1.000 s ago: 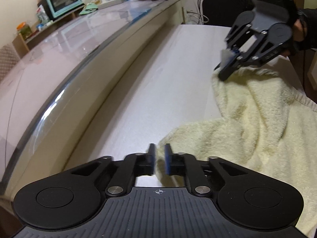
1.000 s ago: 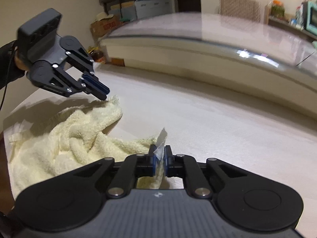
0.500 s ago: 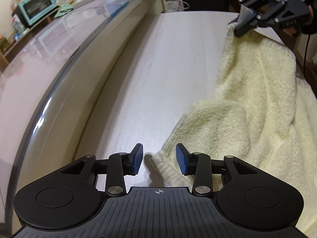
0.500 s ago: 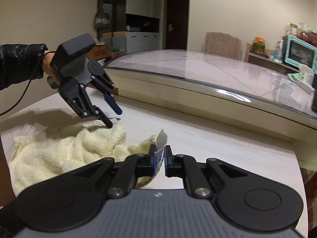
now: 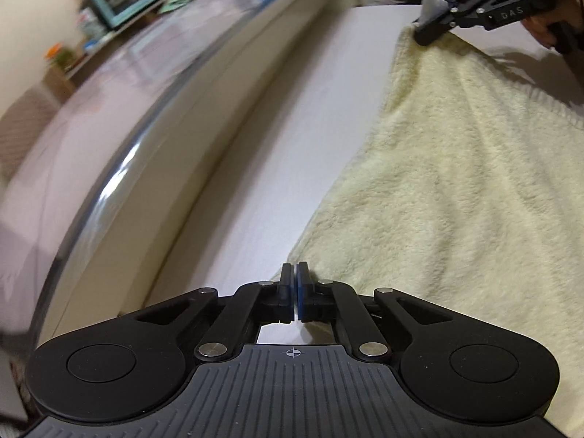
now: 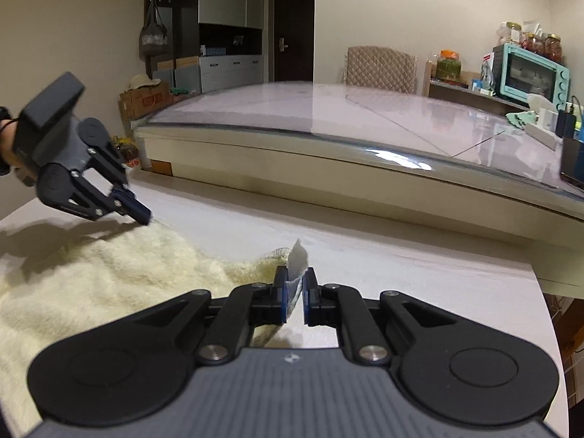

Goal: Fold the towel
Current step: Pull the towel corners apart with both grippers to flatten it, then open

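Note:
A pale yellow fluffy towel (image 5: pixel 456 189) lies spread on the white table (image 5: pixel 292 138). My left gripper (image 5: pixel 294 273) sits at the towel's near corner, its jaws closing, pads together with the corner's edge pinched at their tips. Seen from the right wrist, the left gripper (image 6: pixel 146 219) touches the towel (image 6: pixel 109 277) at its raised corner. My right gripper (image 6: pixel 295 281) is shut on another corner, whose white label (image 6: pixel 297 255) sticks up between the pads. From the left wrist view the right gripper (image 5: pixel 423 34) holds that far corner just above the table.
A long glass-topped table (image 6: pixel 365 116) runs beside the white one, higher than it. A teal toaster oven (image 6: pixel 529 73), jars and a chair (image 6: pixel 379 69) stand beyond. The white table's right edge (image 6: pixel 547 314) is close to my right gripper.
The left jaws stood open around the towel corner half a second ago and have come together. The right gripper drew its corner away, and the bunched towel has stretched out flatter.

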{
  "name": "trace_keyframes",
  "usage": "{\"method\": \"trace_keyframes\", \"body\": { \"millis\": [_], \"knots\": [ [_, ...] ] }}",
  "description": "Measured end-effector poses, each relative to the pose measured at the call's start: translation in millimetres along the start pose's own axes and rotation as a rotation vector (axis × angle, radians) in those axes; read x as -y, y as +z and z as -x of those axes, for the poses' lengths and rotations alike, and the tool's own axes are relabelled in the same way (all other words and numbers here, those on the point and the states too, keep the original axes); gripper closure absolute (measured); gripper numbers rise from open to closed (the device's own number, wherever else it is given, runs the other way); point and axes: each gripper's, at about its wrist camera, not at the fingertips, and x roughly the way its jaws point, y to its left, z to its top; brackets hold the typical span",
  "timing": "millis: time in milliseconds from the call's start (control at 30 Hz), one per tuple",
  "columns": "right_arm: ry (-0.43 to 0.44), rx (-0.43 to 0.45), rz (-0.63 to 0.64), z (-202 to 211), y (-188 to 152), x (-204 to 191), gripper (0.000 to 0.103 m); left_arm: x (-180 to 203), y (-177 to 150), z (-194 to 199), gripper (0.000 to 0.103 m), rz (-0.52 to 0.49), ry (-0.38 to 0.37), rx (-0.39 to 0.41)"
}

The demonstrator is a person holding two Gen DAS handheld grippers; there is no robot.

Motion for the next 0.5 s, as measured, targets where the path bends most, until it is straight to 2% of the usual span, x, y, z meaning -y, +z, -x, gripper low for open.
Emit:
{"method": "trace_keyframes", "body": {
  "millis": [233,400,500],
  "knots": [
    [-0.018,-0.079,0.043,-33.2,6.4,3.4,0.094,3.2,-4.5,-0.1,0.102,0.074,0.088,0.004],
    [-0.028,-0.136,0.094,-52.6,2.0,4.2,0.094,20.9,-3.8,8.8,0.102,0.103,0.158,-0.018],
    [-0.049,-0.143,0.116,-58.6,-0.9,3.2,0.086,25.9,-1.8,10.1,0.102,0.134,0.191,-0.020]
  ]
}}
